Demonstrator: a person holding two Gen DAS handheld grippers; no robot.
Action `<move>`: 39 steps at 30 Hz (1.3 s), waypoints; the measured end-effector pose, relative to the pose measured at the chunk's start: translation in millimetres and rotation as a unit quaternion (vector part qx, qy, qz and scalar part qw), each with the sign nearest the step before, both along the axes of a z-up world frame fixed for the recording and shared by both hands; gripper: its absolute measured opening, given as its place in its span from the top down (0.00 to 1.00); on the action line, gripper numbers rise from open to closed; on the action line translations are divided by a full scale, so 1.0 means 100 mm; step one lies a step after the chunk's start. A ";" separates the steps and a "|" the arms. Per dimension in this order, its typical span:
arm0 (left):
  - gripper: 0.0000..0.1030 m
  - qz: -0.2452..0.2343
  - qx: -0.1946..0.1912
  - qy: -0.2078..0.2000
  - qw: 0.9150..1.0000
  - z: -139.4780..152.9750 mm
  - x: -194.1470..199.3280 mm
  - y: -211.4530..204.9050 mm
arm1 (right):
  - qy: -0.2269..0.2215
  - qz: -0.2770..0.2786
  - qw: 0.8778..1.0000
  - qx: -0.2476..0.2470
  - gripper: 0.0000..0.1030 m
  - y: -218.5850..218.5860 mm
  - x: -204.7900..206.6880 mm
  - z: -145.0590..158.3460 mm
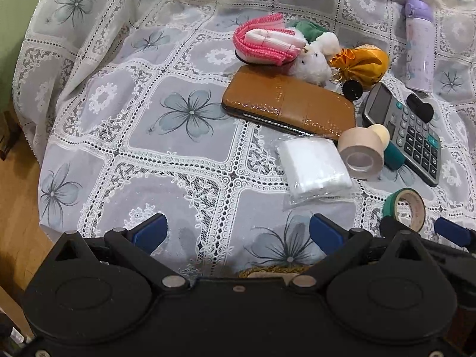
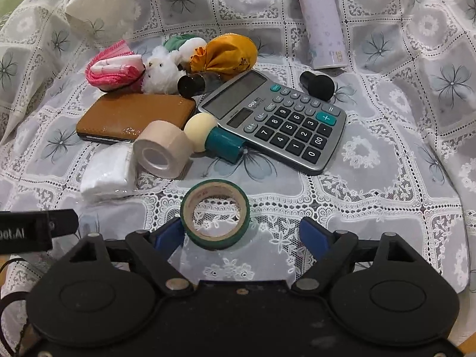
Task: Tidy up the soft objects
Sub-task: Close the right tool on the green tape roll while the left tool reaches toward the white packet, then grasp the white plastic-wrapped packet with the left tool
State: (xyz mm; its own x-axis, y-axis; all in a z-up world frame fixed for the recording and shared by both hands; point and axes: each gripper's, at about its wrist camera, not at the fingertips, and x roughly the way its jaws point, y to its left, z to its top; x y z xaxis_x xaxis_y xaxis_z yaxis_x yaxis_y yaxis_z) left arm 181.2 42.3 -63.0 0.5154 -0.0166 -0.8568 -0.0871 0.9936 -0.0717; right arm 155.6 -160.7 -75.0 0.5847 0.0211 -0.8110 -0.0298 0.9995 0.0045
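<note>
The soft things lie in a heap at the back of the lace cloth (image 1: 125, 160): a pink and white folded cloth (image 1: 267, 44), a white plush toy (image 1: 312, 64), a green plush piece (image 1: 306, 28) and an orange satin pouch (image 1: 364, 62). A white wad in clear plastic (image 1: 315, 169) lies nearer. My left gripper (image 1: 238, 232) is open over bare cloth, well short of them. My right gripper (image 2: 241, 235) is also open. A green tape roll (image 2: 221, 239) lies flat between its fingers, close against the left one and clear of the right one.
A brown wallet (image 2: 134, 116), a beige tape roll (image 2: 160, 148), a teal-handled sponge (image 2: 221, 144), a grey calculator (image 2: 276, 119), two black-capped items (image 2: 318, 84) and a lilac flask (image 2: 322, 29) crowd around the soft things. The cloth's left edge drops to a wooden floor (image 1: 17, 208).
</note>
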 end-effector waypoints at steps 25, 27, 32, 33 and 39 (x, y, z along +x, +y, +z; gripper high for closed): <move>0.04 -0.038 0.005 -0.031 0.999 0.13 0.25 -0.22 | -0.033 -0.010 0.999 0.010 0.54 -0.12 0.02 0.08; 0.04 -0.049 0.003 -0.031 0.998 0.11 0.30 -0.28 | -0.027 -0.022 0.999 0.012 0.54 -0.17 0.05 0.09; 0.04 -0.066 0.014 -0.028 0.997 0.02 0.46 -0.41 | -0.023 -0.026 0.999 -0.001 0.54 -0.15 0.07 0.06; 0.04 -0.067 0.016 -0.026 0.997 0.00 0.48 -0.42 | -0.024 -0.025 0.999 -0.006 0.54 -0.13 0.07 0.05; 0.04 -0.070 0.023 0.008 0.997 -0.19 0.63 -0.45 | -0.023 -0.024 0.999 -0.007 0.51 -0.14 0.10 0.02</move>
State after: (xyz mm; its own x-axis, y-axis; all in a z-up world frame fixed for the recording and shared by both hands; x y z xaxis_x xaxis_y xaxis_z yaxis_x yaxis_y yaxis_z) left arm 244.0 -3.1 -82.2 0.4971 -0.0481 -0.8664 0.0512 0.9983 -0.0260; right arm 165.5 -175.0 -72.5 0.6214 -0.0187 -0.7833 0.0190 0.9998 -0.0088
